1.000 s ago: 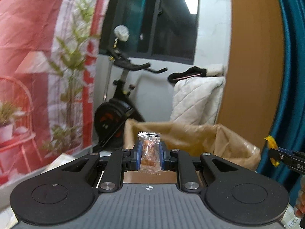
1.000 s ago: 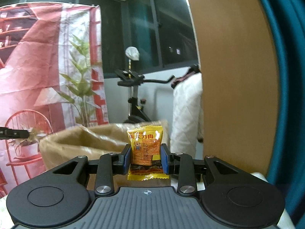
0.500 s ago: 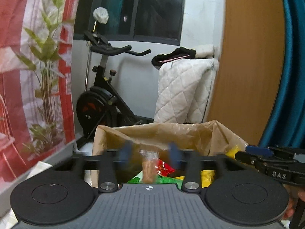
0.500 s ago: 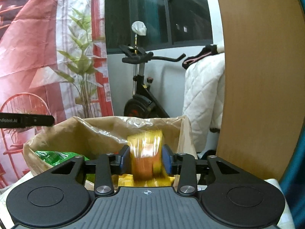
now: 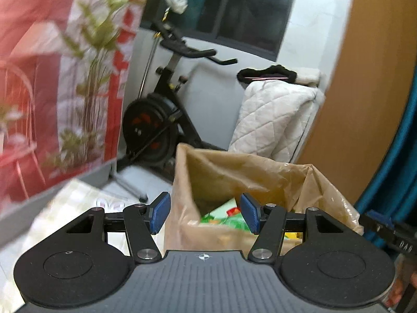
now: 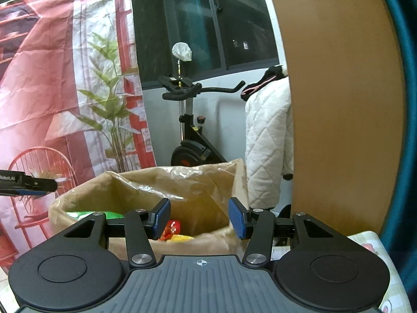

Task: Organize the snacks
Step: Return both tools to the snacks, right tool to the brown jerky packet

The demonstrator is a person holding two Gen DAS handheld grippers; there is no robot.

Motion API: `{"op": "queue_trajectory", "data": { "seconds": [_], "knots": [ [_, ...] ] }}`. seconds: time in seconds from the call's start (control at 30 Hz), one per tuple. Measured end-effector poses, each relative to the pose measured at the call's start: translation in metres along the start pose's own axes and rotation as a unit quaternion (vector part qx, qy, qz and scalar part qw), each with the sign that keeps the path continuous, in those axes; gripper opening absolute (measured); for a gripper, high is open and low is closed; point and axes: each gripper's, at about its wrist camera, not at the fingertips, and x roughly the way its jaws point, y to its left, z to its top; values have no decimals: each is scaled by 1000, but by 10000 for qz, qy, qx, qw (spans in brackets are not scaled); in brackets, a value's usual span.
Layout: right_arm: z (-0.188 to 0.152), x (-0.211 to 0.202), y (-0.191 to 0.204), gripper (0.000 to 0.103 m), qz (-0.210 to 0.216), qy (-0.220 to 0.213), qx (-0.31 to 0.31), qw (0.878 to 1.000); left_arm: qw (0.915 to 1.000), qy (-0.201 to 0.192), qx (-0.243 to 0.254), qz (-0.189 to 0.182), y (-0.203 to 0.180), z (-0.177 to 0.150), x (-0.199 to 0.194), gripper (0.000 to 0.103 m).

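A brown paper bag (image 5: 234, 172) stands open in front of both grippers; it also shows in the right wrist view (image 6: 135, 187). Green, red and yellow snack packets (image 5: 224, 216) lie inside it, and red and yellow ones (image 6: 173, 232) show in the right wrist view. My left gripper (image 5: 204, 214) is open and empty over the bag's near left rim. My right gripper (image 6: 199, 217) is open and empty over the bag's near rim. The tip of the right gripper (image 5: 383, 227) shows at the left view's right edge, and the left gripper's tip (image 6: 28, 184) at the right view's left edge.
An exercise bike (image 5: 159, 120) stands behind the bag, with a white quilted cover (image 5: 273, 120) beside it. A wooden panel (image 6: 338, 104) and a teal curtain (image 6: 406, 130) rise on the right. A red printed backdrop (image 6: 52, 91) hangs on the left. A patterned cloth (image 5: 65, 203) covers the table.
Both grippers have opened and let go of their packets: the clear-wrapped snack from the left, the orange packet from the right. Both packets dropped into the bag.
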Motion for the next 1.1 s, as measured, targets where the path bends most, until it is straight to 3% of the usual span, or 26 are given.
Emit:
{"op": "queue_trajectory", "data": {
  "seconds": [0.13, 0.53, 1.1],
  "knots": [
    [-13, -14, -2, 46, -54, -10, 46, 10000, 9996, -5, -257, 133, 19, -9, -17, 61],
    [-72, -21, -27, 46, -349, 500, 326, 9976, 9969, -41, 184, 766, 28, -47, -32, 61],
    [-145, -15, -82, 45, -908, 1264, 379, 9871, 9955, 316, 150, 886, 34, -104, -4, 61]
  ]
}}
